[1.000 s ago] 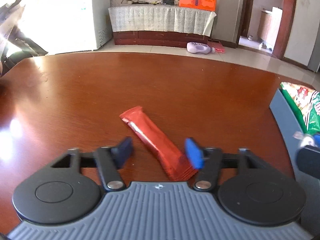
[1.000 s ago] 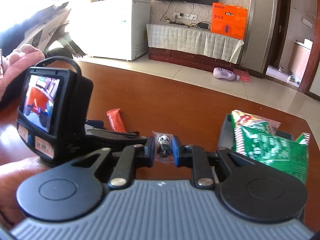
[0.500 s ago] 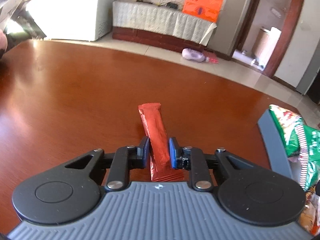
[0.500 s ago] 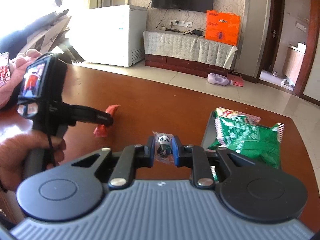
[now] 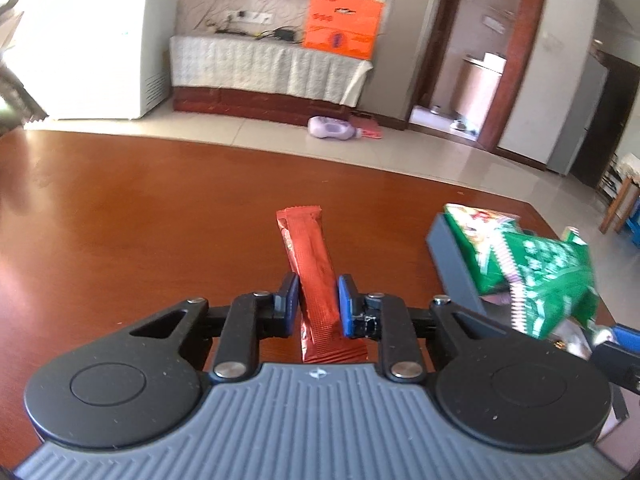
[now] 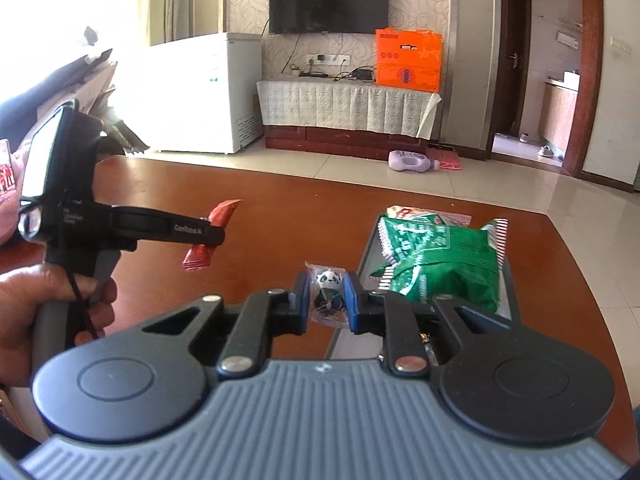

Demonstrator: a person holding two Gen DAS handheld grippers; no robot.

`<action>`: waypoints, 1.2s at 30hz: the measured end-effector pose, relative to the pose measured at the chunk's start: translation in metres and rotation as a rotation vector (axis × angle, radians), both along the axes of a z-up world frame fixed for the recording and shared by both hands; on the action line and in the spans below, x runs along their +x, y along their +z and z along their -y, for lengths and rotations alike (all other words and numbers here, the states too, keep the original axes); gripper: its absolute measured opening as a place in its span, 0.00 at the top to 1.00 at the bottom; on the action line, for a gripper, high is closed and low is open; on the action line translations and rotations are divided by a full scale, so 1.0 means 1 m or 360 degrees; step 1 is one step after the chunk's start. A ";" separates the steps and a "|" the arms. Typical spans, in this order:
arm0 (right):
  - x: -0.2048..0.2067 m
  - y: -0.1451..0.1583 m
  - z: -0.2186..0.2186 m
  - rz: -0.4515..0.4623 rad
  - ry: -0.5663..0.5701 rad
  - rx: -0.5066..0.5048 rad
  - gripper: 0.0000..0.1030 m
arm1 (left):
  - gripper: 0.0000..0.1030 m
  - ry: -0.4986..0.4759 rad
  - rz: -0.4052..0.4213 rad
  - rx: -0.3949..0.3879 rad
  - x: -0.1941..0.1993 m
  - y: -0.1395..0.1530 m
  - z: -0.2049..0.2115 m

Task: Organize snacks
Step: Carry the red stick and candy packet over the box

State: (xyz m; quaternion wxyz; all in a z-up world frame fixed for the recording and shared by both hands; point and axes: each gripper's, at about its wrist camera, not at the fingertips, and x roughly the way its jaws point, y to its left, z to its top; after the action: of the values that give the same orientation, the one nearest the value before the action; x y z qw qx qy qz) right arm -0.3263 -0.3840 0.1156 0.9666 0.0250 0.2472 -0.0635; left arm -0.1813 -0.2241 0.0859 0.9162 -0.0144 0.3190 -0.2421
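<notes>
1. The left tool (image 5: 318,304) is clamped on a long red foil snack stick (image 5: 310,264), at lower centre of the left view, above the brown wooden bench (image 5: 140,216).
2. The right tool (image 6: 326,306) is clamped on a small clear panda candy packet (image 6: 328,294), lower centre.
3. Green crinkled snack bags (image 6: 440,258) lie in a grey tray (image 6: 368,256), at right.

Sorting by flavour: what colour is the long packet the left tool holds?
Red packet, clearest in the left wrist view.
</notes>
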 end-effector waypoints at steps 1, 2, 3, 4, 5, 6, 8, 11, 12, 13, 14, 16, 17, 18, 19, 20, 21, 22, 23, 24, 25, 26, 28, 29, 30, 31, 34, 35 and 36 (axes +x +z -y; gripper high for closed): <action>-0.002 0.000 0.001 0.0002 -0.0010 0.0002 0.80 | 0.76 -0.0021 0.0011 -0.0002 -0.005 0.001 0.006; -0.006 0.000 0.004 0.0004 -0.0021 0.0005 0.80 | 0.76 -0.0045 0.0020 -0.0007 -0.008 0.002 0.011; -0.009 0.000 0.007 0.0007 -0.0035 0.0008 0.80 | 0.76 -0.0066 0.0028 -0.0010 -0.013 0.003 0.017; -0.013 0.000 0.011 0.0013 -0.0052 0.0010 0.80 | 0.76 -0.0091 0.0036 -0.0014 -0.018 0.005 0.022; -0.016 0.000 0.015 0.0020 -0.0071 0.0015 0.80 | 0.76 -0.0125 0.0043 -0.0019 -0.025 0.006 0.028; -0.018 0.000 0.019 0.0027 -0.0091 0.0023 0.80 | 0.76 -0.0152 0.0053 -0.0021 -0.031 0.008 0.034; -0.023 0.001 0.028 0.0046 -0.0136 0.0043 0.79 | 0.76 -0.0214 0.0083 -0.0021 -0.046 0.010 0.048; -0.028 0.000 0.040 0.0078 -0.0186 0.0075 0.79 | 0.76 -0.0309 0.0103 -0.0022 -0.063 0.012 0.068; -0.030 0.000 0.044 0.0097 -0.0194 0.0083 0.79 | 0.76 -0.0338 0.0110 -0.0016 -0.068 0.011 0.077; -0.030 0.000 0.046 0.0106 -0.0200 0.0089 0.79 | 0.76 -0.0373 0.0118 -0.0002 -0.073 0.009 0.084; -0.031 0.001 0.048 0.0114 -0.0206 0.0093 0.79 | 0.76 -0.0402 0.0129 0.0016 -0.078 0.007 0.091; -0.030 0.001 0.051 0.0127 -0.0211 0.0104 0.79 | 0.76 -0.0448 0.0136 0.0038 -0.085 0.002 0.105; -0.030 0.000 0.053 0.0131 -0.0209 0.0111 0.79 | 0.76 -0.0469 0.0138 0.0048 -0.088 -0.001 0.112; -0.030 0.000 0.054 0.0135 -0.0205 0.0117 0.79 | 0.76 -0.0490 0.0140 0.0059 -0.092 -0.003 0.118; -0.029 -0.001 0.056 0.0138 -0.0198 0.0125 0.79 | 0.76 -0.0509 0.0140 0.0067 -0.094 -0.005 0.122; -0.029 -0.001 0.058 0.0140 -0.0194 0.0133 0.79 | 0.76 -0.0525 0.0142 0.0072 -0.096 -0.007 0.126; -0.029 -0.002 0.060 0.0141 -0.0188 0.0142 0.79 | 0.76 -0.0537 0.0144 0.0076 -0.098 -0.009 0.131; -0.029 -0.003 0.062 0.0140 -0.0181 0.0153 0.79 | 0.76 -0.0550 0.0146 0.0077 -0.099 -0.011 0.134; -0.029 -0.004 0.064 0.0140 -0.0173 0.0170 0.79 | 0.76 -0.0561 0.0143 0.0077 -0.098 -0.013 0.137; -0.028 -0.005 0.067 0.0138 -0.0167 0.0183 0.79 | 0.76 -0.0574 0.0140 0.0080 -0.099 -0.015 0.141; -0.027 -0.006 0.069 0.0135 -0.0164 0.0196 0.79 | 0.76 -0.0587 0.0137 0.0082 -0.101 -0.017 0.145; -0.029 -0.007 0.071 0.0136 -0.0164 0.0204 0.79 | 0.76 -0.0598 0.0135 0.0085 -0.102 -0.019 0.149; -0.028 -0.008 0.076 0.0140 -0.0174 0.0221 0.79 | 0.76 -0.0621 0.0136 0.0092 -0.104 -0.023 0.157; -0.028 -0.009 0.078 0.0143 -0.0180 0.0227 0.79 | 0.76 -0.0628 0.0139 0.0099 -0.105 -0.025 0.160; -0.028 -0.009 0.080 0.0142 -0.0185 0.0231 0.79 | 0.76 -0.0635 0.0140 0.0105 -0.104 -0.025 0.160; -0.027 -0.010 0.082 0.0136 -0.0191 0.0233 0.79 | 0.76 -0.0642 0.0140 0.0113 -0.103 -0.028 0.163; -0.026 -0.015 0.087 0.0105 -0.0211 0.0243 0.79 | 0.76 -0.0642 0.0134 0.0134 -0.100 -0.035 0.168; -0.026 -0.016 0.090 0.0102 -0.0218 0.0255 0.79 | 0.76 -0.0640 0.0133 0.0133 -0.099 -0.035 0.169; -0.026 -0.016 0.091 0.0104 -0.0223 0.0266 0.79 | 0.76 -0.0637 0.0131 0.0127 -0.097 -0.036 0.169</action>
State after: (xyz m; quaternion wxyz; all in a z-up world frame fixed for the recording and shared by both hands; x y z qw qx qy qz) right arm -0.3528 -0.4754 0.0996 0.9618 0.1249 0.2177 -0.1091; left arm -0.2780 -0.3935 0.0499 0.8620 0.0953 0.2872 -0.4067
